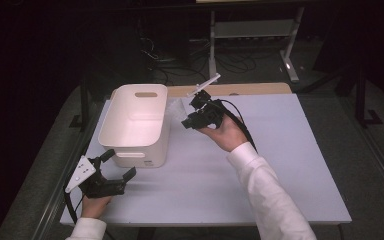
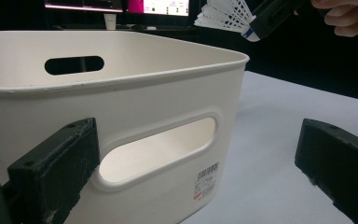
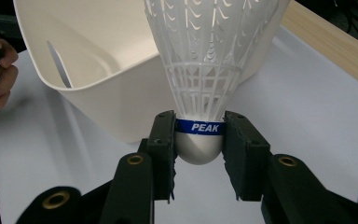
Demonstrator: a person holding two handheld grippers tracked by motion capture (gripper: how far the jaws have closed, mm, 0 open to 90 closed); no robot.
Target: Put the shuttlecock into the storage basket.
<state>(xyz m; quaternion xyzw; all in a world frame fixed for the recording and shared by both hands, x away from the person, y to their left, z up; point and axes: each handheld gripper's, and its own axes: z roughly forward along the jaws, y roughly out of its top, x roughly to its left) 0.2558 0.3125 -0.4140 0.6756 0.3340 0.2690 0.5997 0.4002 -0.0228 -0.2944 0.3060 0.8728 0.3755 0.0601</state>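
Left gripper [image 1: 119, 164] sits low at the near left of the table [image 1: 280, 165], just in front of the bin [image 1: 135, 125]. Its jaws stand wide apart with nothing between them. In the left gripper view one jaw lies against or just beside the bin's near wall next to the handle slot; contact cannot be told. The other jaw is out over bare table.

Right gripper [image 3: 199, 140] is held above the table just right of the bin, mid-depth. Its jaws are clamped on the shuttlecock [image 3: 205, 60], pads pressing either side of the white cork at the blue band marked PEAK.

Shuttlecock long axis runs in line with the jaws: cork end back toward the hand, white skirt pointing away from it, toward the bin. In the left gripper view the skirt [image 2: 223, 14] shows above and beyond the bin's far right corner, tilted, cork end higher than the skirt.

Bin: white, upright, open top, slots in both end walls, label on the near wall.
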